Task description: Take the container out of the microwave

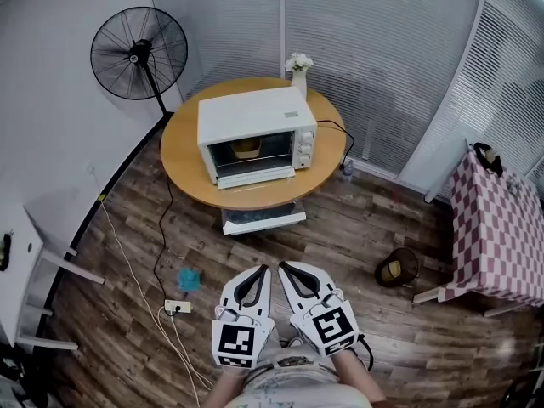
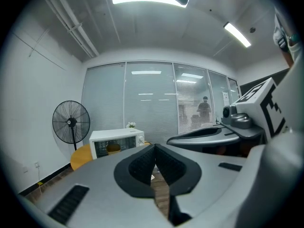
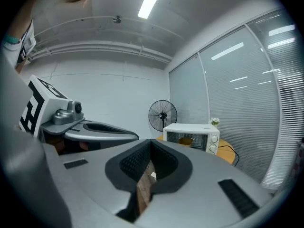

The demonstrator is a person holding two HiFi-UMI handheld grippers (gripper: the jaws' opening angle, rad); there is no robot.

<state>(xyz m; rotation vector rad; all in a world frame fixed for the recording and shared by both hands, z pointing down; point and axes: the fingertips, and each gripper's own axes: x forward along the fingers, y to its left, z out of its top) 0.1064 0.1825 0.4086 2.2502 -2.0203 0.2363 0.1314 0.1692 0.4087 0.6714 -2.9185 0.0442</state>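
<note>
The white microwave (image 1: 253,133) stands on a round wooden table (image 1: 184,156), several steps ahead of me, its glass door closed. Behind the glass sits a yellow container (image 1: 246,148). Both gripper views show the microwave (image 2: 116,141) (image 3: 191,133) far off, with the container (image 2: 113,148) (image 3: 185,140) inside. My left gripper (image 1: 260,269) and right gripper (image 1: 286,268) are held side by side low in front of me, over the wooden floor. Each is shut with its pads pressed together and nothing between them: the left gripper (image 2: 154,151), the right gripper (image 3: 151,146).
A black standing fan (image 1: 139,53) is left of the table, and a vase of white flowers (image 1: 298,73) stands behind the microwave. A power strip (image 1: 178,307) with cables and a blue object (image 1: 189,279) lie on the floor. A wastebasket (image 1: 397,267) and a checkered table (image 1: 501,228) stand at the right.
</note>
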